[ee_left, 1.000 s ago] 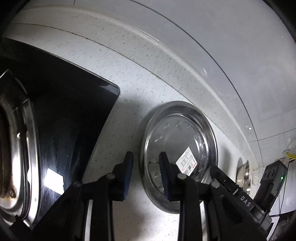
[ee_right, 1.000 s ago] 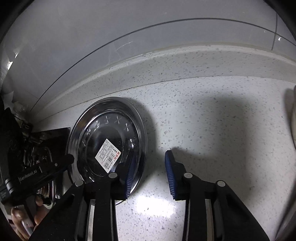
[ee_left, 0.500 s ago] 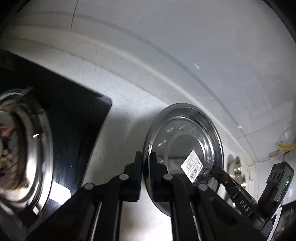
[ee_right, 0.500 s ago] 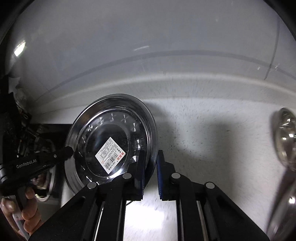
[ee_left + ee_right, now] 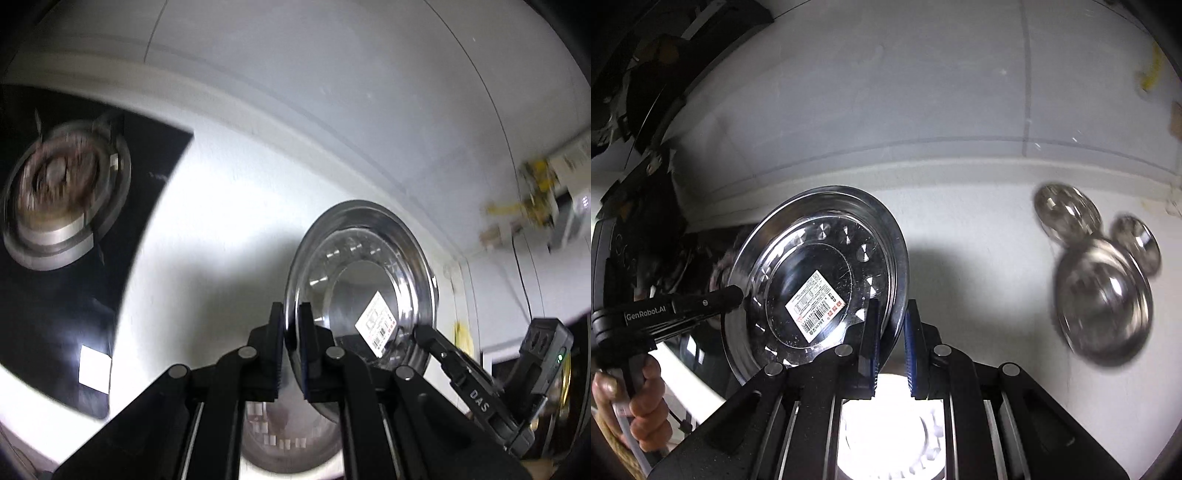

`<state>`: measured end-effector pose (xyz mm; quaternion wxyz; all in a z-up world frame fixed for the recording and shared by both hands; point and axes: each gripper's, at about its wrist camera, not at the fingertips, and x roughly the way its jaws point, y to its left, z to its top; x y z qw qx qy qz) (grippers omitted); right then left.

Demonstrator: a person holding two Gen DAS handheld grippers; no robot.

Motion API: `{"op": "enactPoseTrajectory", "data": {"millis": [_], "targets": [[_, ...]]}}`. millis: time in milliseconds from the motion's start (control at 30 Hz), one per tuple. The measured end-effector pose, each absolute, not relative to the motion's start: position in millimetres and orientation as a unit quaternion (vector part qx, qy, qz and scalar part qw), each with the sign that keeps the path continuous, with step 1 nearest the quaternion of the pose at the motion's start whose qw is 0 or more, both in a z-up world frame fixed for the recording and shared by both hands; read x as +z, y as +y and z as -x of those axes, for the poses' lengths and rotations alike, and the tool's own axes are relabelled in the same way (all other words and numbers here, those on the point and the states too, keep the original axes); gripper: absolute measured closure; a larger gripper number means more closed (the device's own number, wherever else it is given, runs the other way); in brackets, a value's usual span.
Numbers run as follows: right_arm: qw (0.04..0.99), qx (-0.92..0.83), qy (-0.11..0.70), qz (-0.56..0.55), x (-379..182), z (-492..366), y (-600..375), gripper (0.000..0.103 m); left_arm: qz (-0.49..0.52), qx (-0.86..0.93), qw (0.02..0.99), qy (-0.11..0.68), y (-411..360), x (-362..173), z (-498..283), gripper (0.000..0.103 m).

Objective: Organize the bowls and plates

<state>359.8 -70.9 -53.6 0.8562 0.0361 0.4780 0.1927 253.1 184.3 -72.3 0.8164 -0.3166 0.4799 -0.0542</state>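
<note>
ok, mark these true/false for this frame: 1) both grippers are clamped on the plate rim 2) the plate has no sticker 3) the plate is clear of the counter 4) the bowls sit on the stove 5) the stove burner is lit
1) Both the left gripper and the right gripper are shut on the plate rim, on opposite sides. True.
2) No sticker. False: a barcode sticker sits in its centre.
3) Plate clear of the counter. True: it hangs tilted between the grippers.
4) Bowls on the stove. False: they lie on the counter, right of the plate.
5) Burner lit. False: no flame shows.
</note>
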Motion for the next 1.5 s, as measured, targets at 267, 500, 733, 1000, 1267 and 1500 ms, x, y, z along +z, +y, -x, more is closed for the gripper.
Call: {"op": "enactPoseTrajectory", "data": {"millis": [267,500,733,1000,1267,1500], "targets": [[0.823,0.169,0.540,-0.052,-112,-315,-138,0.092,0.281,-0.051,0.785,0.550,136,-154,-206,0.096],[0.810,0.170,0.558,-0.064,-133,-305,-145,0.092,0.249,-0.031,0.787,0.564,118,-182,-209,0.094],[0.810,0.192,0.552,-0.057,-137,-302,-150,0.091,0.224,-0.013,0.806,0.548,110,-180,-207,0.093],[0.821,0.209,0.529,-0.060,-120,-299,-170,0.086,0.198,0.003,0.849,0.489,111,-135,-199,0.093],[0.856,0.166,0.474,-0.123,-81,-320,-266,0.056,0.275,-0.120,0.813,0.499,37,-99,-254,0.069],[0.856,0.078,0.489,-0.152,-91,-391,-367,0.051,0.282,-0.101,0.784,0.543,-50,-126,-365,0.069]]}}
